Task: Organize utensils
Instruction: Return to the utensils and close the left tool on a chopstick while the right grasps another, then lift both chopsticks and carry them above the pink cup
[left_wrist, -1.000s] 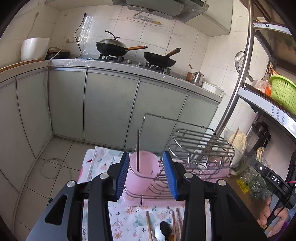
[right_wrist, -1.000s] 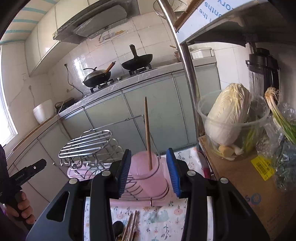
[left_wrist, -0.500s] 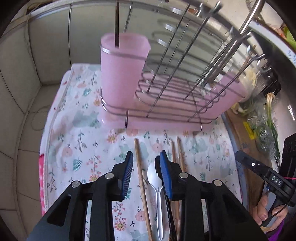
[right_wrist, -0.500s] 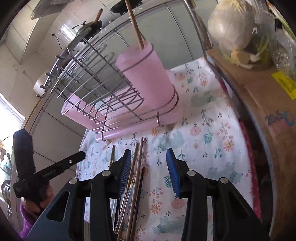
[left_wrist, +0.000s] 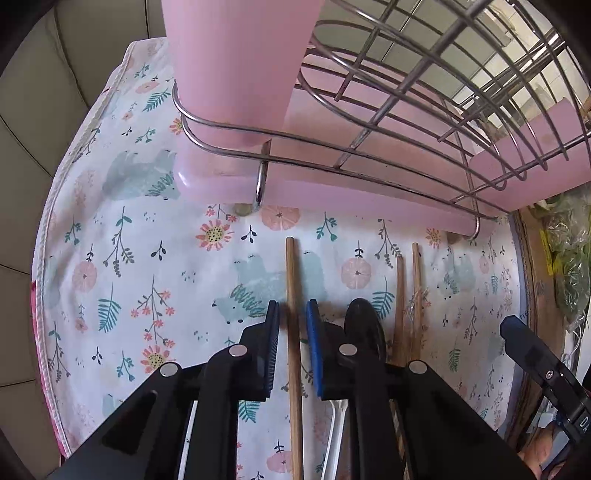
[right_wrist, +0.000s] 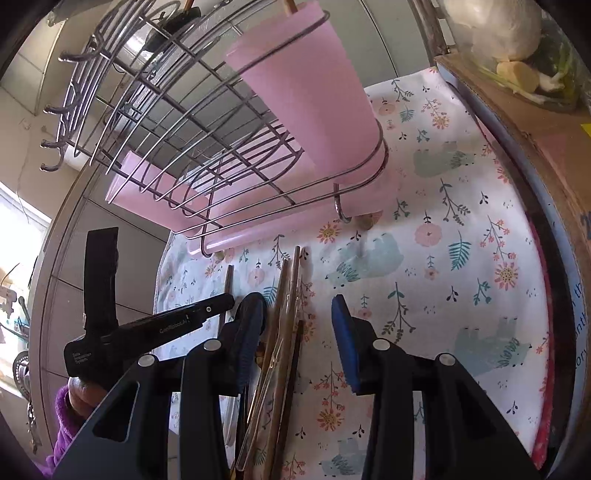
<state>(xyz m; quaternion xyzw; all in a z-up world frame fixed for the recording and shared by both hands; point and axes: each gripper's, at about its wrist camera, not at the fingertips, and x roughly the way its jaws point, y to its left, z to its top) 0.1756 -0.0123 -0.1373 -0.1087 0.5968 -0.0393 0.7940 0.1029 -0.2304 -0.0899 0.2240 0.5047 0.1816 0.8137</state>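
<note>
Wooden chopstick (left_wrist: 293, 280) between closing left gripper (left_wrist: 291, 314) pads.

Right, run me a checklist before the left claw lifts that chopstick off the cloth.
1. Chopstick between the left claw pads: ok.
2. Grip firm: not ok, jaws closing, gaps visible either side.
3. Black spoon outside the jaws: ok.
4. Pink cup in the rack ready to receive: ok.
5. Right claw clear of the left: ok, open over other chopsticks.
6. Cup's free room: cannot tell.
</note>
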